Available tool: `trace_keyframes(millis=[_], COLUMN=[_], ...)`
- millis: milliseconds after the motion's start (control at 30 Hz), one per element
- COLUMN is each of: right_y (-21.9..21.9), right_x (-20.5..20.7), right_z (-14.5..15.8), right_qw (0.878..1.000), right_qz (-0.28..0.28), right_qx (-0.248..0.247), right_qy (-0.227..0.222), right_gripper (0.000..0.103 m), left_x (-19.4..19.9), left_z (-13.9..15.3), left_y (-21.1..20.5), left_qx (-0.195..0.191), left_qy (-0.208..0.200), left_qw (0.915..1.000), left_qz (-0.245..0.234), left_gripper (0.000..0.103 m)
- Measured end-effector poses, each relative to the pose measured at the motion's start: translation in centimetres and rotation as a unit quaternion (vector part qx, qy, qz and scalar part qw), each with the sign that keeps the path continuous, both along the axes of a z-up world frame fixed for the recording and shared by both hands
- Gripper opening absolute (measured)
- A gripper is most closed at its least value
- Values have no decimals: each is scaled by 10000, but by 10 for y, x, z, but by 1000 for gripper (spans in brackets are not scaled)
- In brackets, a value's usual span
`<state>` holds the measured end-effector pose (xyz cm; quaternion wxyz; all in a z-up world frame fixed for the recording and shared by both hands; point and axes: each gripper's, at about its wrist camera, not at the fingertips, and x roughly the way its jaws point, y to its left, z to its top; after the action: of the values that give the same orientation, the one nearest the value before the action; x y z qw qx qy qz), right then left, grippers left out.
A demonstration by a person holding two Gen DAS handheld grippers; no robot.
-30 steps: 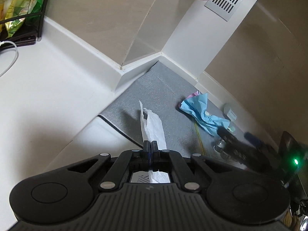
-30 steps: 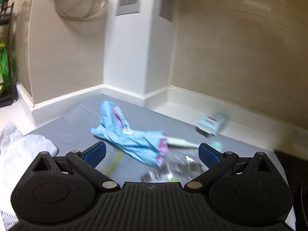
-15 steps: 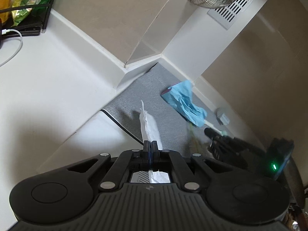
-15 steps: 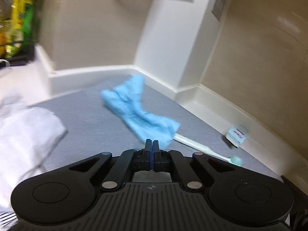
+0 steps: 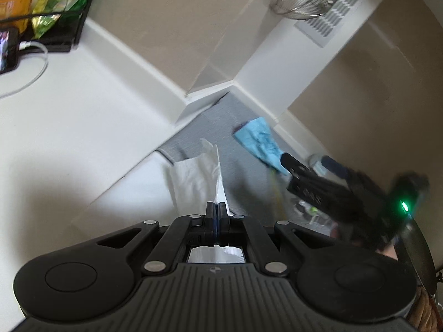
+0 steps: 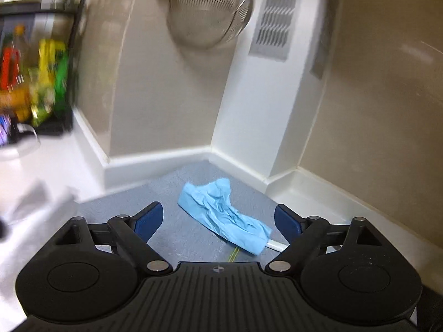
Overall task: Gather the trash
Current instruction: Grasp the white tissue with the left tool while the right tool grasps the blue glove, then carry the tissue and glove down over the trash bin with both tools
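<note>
My left gripper (image 5: 215, 207) is shut on a white paper tissue (image 5: 198, 178) that hangs forward from its fingertips above the counter. A crumpled blue paper (image 6: 225, 215) lies on the grey mat (image 6: 171, 193) in the corner; it also shows in the left wrist view (image 5: 259, 141). My right gripper (image 6: 218, 220) is open, its blue pads on either side of the blue paper, just above it. A white toothbrush handle (image 6: 275, 244) sticks out from under the paper. In the left wrist view the right gripper (image 5: 313, 185) appears as a blurred black shape beside the blue paper.
A white counter (image 5: 69, 127) extends left of the mat. A black wire rack with snack packets (image 6: 41, 83) and a phone with a white cable (image 5: 11, 52) stand at the far left. A metal strainer (image 6: 210, 8) hangs on the wall. Small clutter (image 5: 310, 210) lies near the mat's right edge.
My right gripper was shut half a second ago and has opened around the blue paper. The left gripper has kept its hold on the tissue, which has spread wider.
</note>
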<state>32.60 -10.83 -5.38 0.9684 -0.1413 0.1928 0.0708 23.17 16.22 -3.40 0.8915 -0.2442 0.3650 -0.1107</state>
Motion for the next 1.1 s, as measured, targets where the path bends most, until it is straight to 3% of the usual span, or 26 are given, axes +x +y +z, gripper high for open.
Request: trace_keyframes(millis=[300,333,367,400,433,467,500,533,567,600,633,667,700,733,900,1100], right_y=[18,18,18,19,20,19,18,17,17,17,16,14,12,9,-10,-27], right_x=[93,98,100,100,98,94,90,86,80,75,68,61,54,47,-5,-88], right_z=[-41,-45,-48,-50,-51,-49,-46,-42,-38,-33,-27,-20,-13,-4,37,75], right_qw=[9933,9924,9915,9907,9905,9915,9933,9948,9959,9969,9979,9987,9992,9993,9947,9832], right_qz=[-196,-163,-68,-37,-82,-48,4,41,49,55,60,69,59,17,-191,-19], right_qx=[-777,-835,-879,-959,-1089,-1070,-939,-838,-782,-726,-633,-503,-370,-230,568,1236], right_qy=[827,884,956,963,841,740,672,579,449,301,126,-34,-164,-293,-832,-1341], right_gripper=[93,83,56,47,36,33,30,30,30,30,30,30,30,30,30,30], left_x=[17,20,22,24,27,29,32,34,36,37,39,40,40,41,20,-45], left_z=[-24,-26,-28,-29,-30,-29,-30,-30,-29,-29,-29,-29,-27,-27,-7,37], left_y=[23,24,23,22,19,15,13,9,5,1,-1,-3,-6,-6,0,20], left_qx=[-265,-346,-437,-493,-525,-554,-569,-548,-508,-469,-453,-453,-433,-443,-397,-656], left_qy=[163,171,159,155,144,143,155,174,168,173,200,189,200,258,89,-632], left_qw=[9995,9992,9988,9984,9980,9977,9976,9977,9980,9981,9981,9980,9979,9977,9990,9957], left_qz=[-5,-58,-132,-220,-307,-365,-371,-363,-349,-354,-369,-396,-431,-443,-195,-175], left_gripper=[0,1,3,16,37,49,70,81,82,82,74,59,14,0,0,0])
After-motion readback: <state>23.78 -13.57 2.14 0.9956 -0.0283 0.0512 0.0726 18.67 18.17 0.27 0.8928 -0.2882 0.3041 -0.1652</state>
